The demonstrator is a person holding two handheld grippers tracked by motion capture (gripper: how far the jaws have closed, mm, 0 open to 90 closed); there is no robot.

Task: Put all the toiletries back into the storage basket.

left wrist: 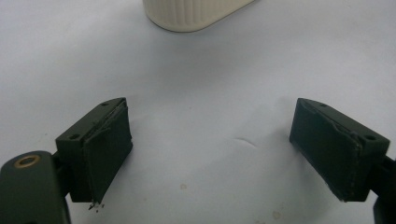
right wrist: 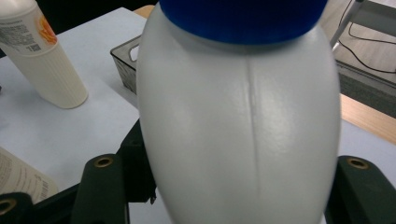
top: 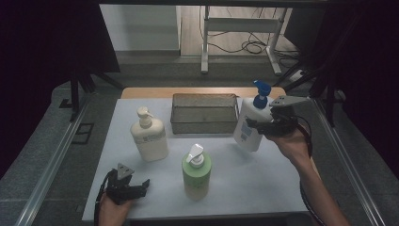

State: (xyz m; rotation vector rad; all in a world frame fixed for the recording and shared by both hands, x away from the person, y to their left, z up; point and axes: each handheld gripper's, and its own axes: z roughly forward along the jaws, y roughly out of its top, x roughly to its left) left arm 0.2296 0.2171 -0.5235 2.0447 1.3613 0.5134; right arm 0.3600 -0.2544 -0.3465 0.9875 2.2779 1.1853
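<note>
The right gripper (top: 258,126) is clamped on a white bottle with a blue pump (top: 251,121), holding it tilted and lifted clear of the table (top: 141,207) near its right edge, just beside the right end of the wire basket (top: 204,113). In the right gripper view the bottle's white body (right wrist: 243,126) sits between the two black jaws, pressed from both sides, its blue cap at the top of the picture. The basket stands at the far edge of the white surface, toward the middle. The left gripper (top: 136,187) rests near the front left corner, jaws wide apart with nothing between them; the left gripper view has bare tabletop between them. A cream pump bottle (top: 148,136) stands upright on the left half, and a green pump bottle (top: 196,173) stands near the front edge, at the centre.
</note>
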